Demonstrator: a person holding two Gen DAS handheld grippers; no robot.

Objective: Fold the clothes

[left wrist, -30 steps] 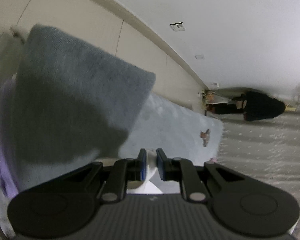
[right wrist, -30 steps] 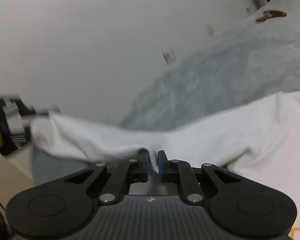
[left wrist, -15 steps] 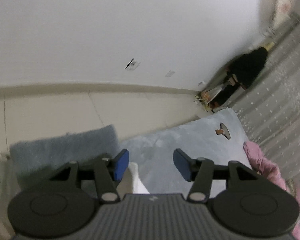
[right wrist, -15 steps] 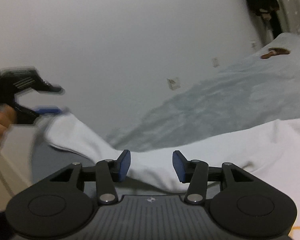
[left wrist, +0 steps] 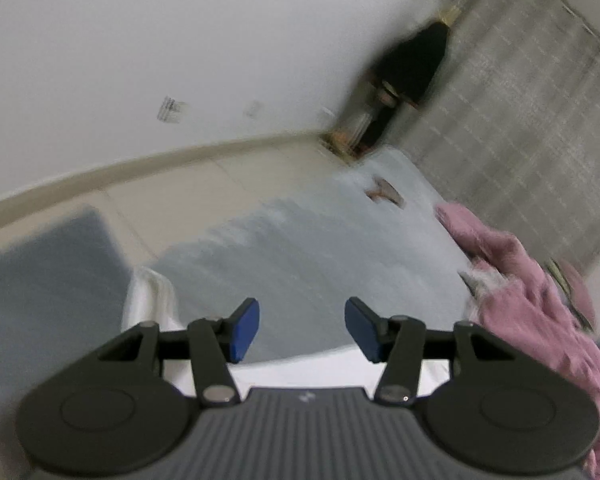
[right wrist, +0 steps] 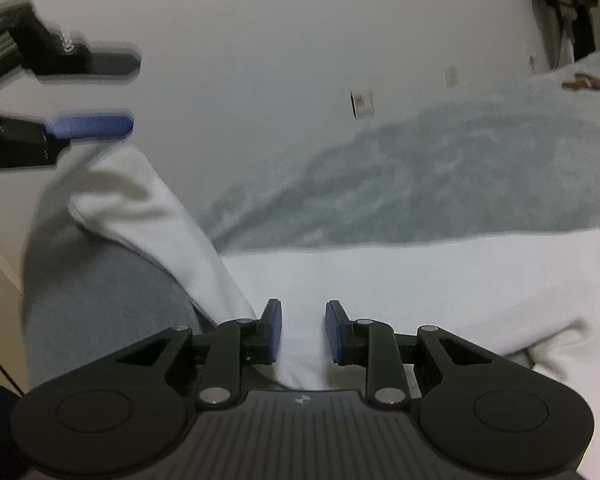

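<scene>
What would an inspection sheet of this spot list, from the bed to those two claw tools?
Surface: bed under a pale blue fleece blanket.
Job's things: white garment spread flat on the blanket, one sleeve lying over a grey pillow; pink garment bunched at the bed's edge.
Clutter: small brown object on the blanket, too blurred to name.
Grippers: left gripper open, empty; right gripper open above the white garment, gripping nothing.
Cables: nothing seen.
Surroundings: white wall, grey curtain, dark clothing hanging in the corner.
</scene>
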